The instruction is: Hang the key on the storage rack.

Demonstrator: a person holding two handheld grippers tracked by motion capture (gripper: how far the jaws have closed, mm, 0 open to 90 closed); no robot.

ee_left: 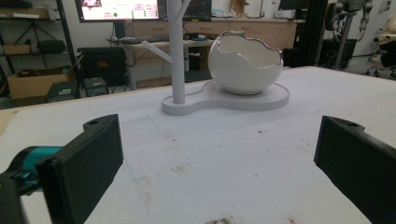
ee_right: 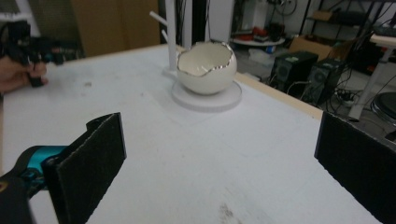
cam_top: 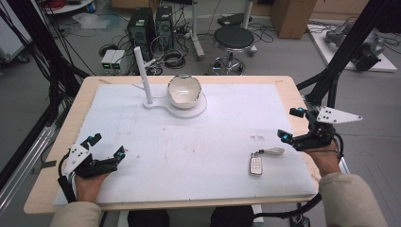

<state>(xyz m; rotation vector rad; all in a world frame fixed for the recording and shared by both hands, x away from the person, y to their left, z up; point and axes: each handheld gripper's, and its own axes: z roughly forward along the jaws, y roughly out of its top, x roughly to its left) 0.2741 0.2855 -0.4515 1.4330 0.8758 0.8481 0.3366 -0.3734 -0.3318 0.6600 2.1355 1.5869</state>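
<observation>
A white eggshell-shaped bowl sits on a flat white stand with an upright white post beside it, at the table's far middle. A white key fob with a looped strap lies at the near right. My left gripper rests open at the near left edge, nothing between its jaws. My right gripper hovers open at the right edge, just right of the fob.
A white mat covers most of the wooden table. Beyond the far edge stand a black stool, computer towers and cables on the floor. Black frame bars rise at the right.
</observation>
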